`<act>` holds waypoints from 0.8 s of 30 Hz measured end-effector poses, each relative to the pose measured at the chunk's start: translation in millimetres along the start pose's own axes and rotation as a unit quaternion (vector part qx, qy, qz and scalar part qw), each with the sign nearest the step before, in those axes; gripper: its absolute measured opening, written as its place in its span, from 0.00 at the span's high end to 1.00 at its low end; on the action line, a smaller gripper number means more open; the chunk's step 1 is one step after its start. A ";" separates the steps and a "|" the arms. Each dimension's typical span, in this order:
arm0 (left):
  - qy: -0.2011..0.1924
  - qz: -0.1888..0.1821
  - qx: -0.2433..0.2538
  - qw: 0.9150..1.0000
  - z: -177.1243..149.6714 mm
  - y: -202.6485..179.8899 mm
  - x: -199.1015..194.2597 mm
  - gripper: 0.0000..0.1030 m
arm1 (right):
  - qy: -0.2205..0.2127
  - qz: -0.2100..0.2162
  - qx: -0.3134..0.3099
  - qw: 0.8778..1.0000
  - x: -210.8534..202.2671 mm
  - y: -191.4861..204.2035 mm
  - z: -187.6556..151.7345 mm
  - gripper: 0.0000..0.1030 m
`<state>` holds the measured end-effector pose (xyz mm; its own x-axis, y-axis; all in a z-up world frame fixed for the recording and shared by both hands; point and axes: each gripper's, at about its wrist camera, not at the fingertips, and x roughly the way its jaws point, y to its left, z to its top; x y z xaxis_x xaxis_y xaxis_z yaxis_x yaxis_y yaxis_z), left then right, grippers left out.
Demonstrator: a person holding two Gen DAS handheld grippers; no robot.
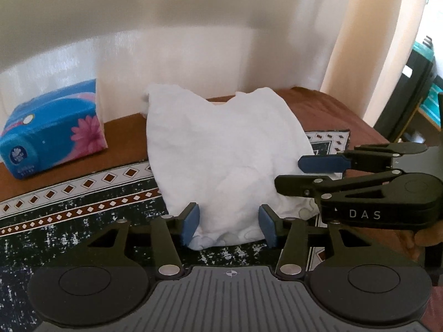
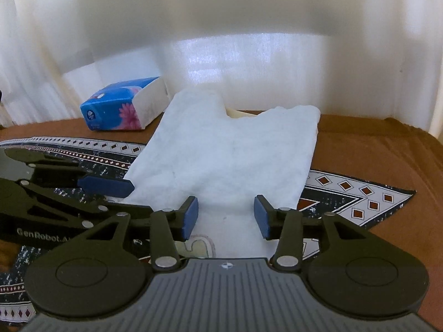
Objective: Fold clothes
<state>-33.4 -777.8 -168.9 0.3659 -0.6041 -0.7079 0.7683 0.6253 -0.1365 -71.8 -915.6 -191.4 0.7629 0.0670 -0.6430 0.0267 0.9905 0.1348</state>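
Note:
A white garment [image 1: 221, 152] lies partly folded on a patterned mat [image 1: 83, 207], neckline toward the far curtain. My left gripper [image 1: 229, 225] is open, its blue pads either side of the garment's near edge. My right gripper [image 1: 304, 174] shows in the left wrist view at the garment's right edge, jaws apart. In the right wrist view the garment [image 2: 229, 155] lies ahead, the right gripper [image 2: 226, 217] is open over its near edge, and the left gripper [image 2: 110, 191] comes in from the left.
A blue tissue box [image 1: 52, 135] stands at the back left on the brown table [image 1: 332, 110]; it also shows in the right wrist view [image 2: 121, 108]. A white curtain [image 2: 221, 41] hangs behind. Dark furniture [image 1: 420, 88] stands at the far right.

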 end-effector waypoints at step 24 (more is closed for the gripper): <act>-0.051 0.107 -0.122 0.985 52.9 -17.2 -105.7 0.00 | -0.028 0.016 0.045 0.998 -90.7 -1.0 61.1 0.15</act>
<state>-57.6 -750.9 -55.0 0.5670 -0.4835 -0.6669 0.5230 0.8368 -0.1620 -101.6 -930.1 -87.2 0.7989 0.0891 -0.5948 0.0579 0.9730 0.2236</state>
